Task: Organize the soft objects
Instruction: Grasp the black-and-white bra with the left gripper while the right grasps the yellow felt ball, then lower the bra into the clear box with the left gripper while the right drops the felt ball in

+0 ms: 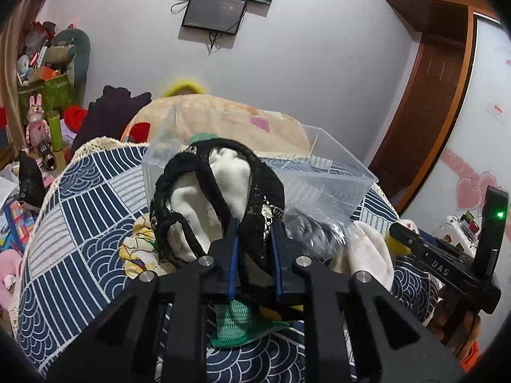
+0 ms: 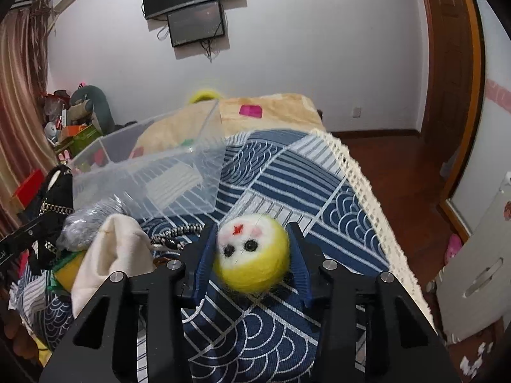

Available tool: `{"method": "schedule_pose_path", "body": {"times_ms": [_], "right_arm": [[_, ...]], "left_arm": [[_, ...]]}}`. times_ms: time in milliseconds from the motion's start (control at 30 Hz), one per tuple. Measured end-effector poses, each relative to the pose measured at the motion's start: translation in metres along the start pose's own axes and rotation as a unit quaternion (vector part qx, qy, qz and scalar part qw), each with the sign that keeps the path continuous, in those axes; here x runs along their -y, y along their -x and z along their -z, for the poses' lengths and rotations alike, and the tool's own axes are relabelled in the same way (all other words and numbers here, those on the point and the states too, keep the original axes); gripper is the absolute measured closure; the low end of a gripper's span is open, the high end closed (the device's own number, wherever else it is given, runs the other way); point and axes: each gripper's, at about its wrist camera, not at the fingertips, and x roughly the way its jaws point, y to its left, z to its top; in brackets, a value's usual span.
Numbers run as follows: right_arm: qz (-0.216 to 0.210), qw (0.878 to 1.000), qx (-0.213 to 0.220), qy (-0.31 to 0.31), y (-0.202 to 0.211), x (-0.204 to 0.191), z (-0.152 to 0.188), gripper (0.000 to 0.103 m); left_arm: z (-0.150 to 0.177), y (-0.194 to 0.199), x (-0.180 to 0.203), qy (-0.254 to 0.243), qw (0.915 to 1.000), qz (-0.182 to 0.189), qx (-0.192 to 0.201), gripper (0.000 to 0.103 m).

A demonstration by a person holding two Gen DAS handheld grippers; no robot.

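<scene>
My left gripper (image 1: 254,228) is shut on a black lacy garment (image 1: 258,198) and holds it up over the bed; its loops hang in front of a white cloth (image 1: 223,178). My right gripper (image 2: 252,249) is shut on a yellow felt ball with a white doll face (image 2: 252,255), just above the blue patterned bedspread (image 2: 287,185). A clear plastic bin (image 1: 319,178) stands on the bed behind the pile; it also shows in the right wrist view (image 2: 153,178). A white sock (image 2: 111,255), a grey furry piece (image 1: 313,233) and a green knit piece (image 1: 242,322) lie in the pile.
A beige pillow (image 2: 271,105) lies behind the bin. A cluttered shelf with toys (image 1: 48,79) stands at the left. The bed's right edge with lace trim (image 2: 367,191) drops to a wooden floor (image 2: 399,159). A white drawer unit (image 2: 479,261) stands at right.
</scene>
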Motion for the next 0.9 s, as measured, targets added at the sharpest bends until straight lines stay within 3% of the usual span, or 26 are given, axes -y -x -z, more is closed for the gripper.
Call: {"method": "schedule_pose_path", "body": {"times_ms": [467, 900], "right_arm": [[-0.036, 0.997, 0.056, 0.042, 0.032, -0.039, -0.026, 0.063], [-0.066, 0.991, 0.085, 0.078, 0.029, -0.064, -0.050, 0.063]], "left_arm": [[-0.024, 0.043, 0.003, -0.020, 0.9981, -0.001, 0.059, 0.092], [-0.068, 0.068, 0.007, -0.065, 0.9928, 0.000, 0.101, 0.093]]}}
